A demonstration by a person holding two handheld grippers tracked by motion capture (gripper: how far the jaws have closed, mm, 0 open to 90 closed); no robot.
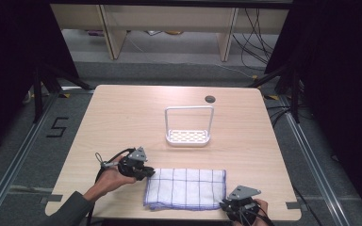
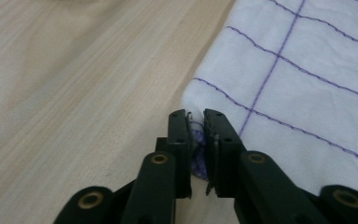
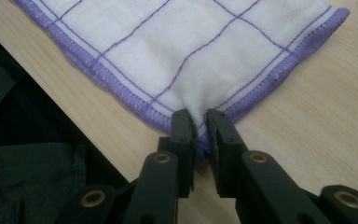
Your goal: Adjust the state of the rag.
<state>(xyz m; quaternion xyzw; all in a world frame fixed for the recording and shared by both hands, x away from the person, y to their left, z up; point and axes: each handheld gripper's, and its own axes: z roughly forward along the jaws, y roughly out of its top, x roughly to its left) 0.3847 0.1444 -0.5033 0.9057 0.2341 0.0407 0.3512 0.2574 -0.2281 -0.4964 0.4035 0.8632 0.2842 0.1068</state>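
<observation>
A white cloth (image 1: 186, 187) with thin purple grid lines and a purple hem lies folded flat near the table's front edge. My left gripper (image 1: 147, 171) is shut on the cloth's far left corner; in the left gripper view the cloth (image 2: 289, 79) bunches between the black jaws of that gripper (image 2: 196, 122). My right gripper (image 1: 226, 205) is shut on the near right corner; in the right gripper view the hemmed cloth (image 3: 186, 51) is pinched between the jaws of that gripper (image 3: 200, 122).
A white rack (image 1: 188, 125) with a slotted base and a tall wire handle stands at mid-table behind the cloth. A dark round hole (image 1: 210, 99) sits near the far edge. The wooden table (image 1: 122, 117) ends just below the right gripper.
</observation>
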